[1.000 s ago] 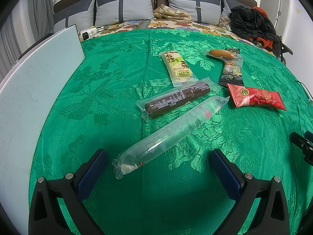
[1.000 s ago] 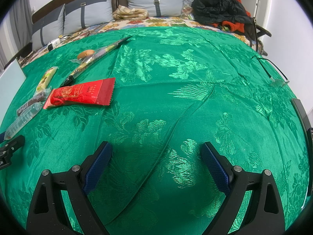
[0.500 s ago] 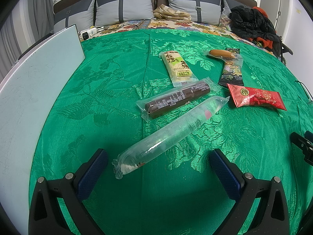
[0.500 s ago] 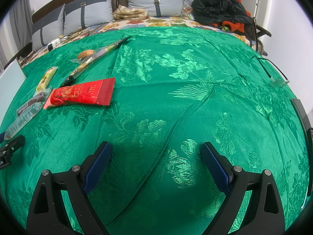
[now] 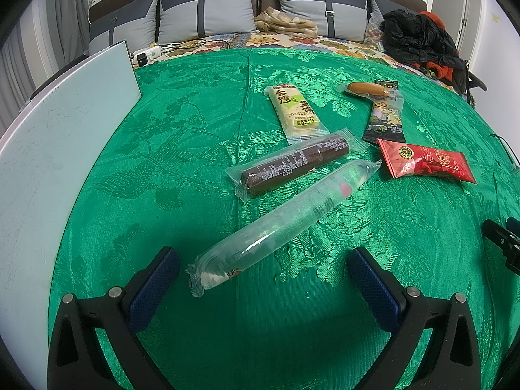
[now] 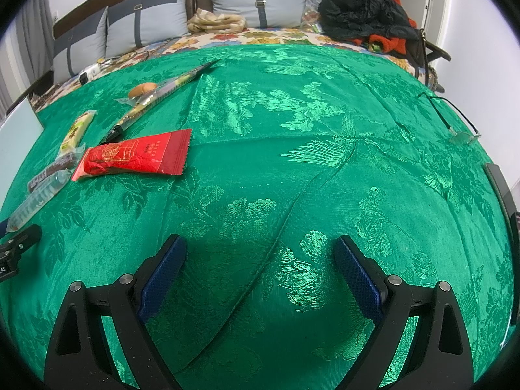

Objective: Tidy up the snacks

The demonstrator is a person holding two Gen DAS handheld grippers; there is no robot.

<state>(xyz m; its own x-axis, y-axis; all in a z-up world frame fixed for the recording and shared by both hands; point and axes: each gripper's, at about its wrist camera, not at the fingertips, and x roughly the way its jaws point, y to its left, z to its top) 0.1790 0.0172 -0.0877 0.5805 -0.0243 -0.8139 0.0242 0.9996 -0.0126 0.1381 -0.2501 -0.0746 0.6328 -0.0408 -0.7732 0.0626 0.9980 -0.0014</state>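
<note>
Snacks lie loose on the green cloth (image 5: 182,136). Nearest the left gripper (image 5: 263,276), jaws spread wide and empty, is a clear tube pack (image 5: 279,224) — best pinched mid-length, across its width. Right gripper (image 6: 260,269) likewise spread, over bare cloth. Farther off — brown bar (image 5: 292,162), red packet (image 5: 425,162). No box or tray visible.

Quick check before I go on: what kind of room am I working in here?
Most likely a bedroom. Grey pillows lean against a dark headboard, and a floral bedsheet shows beyond the green cloth where the snacks lie. A heap of clothes sits at the far right.
</note>
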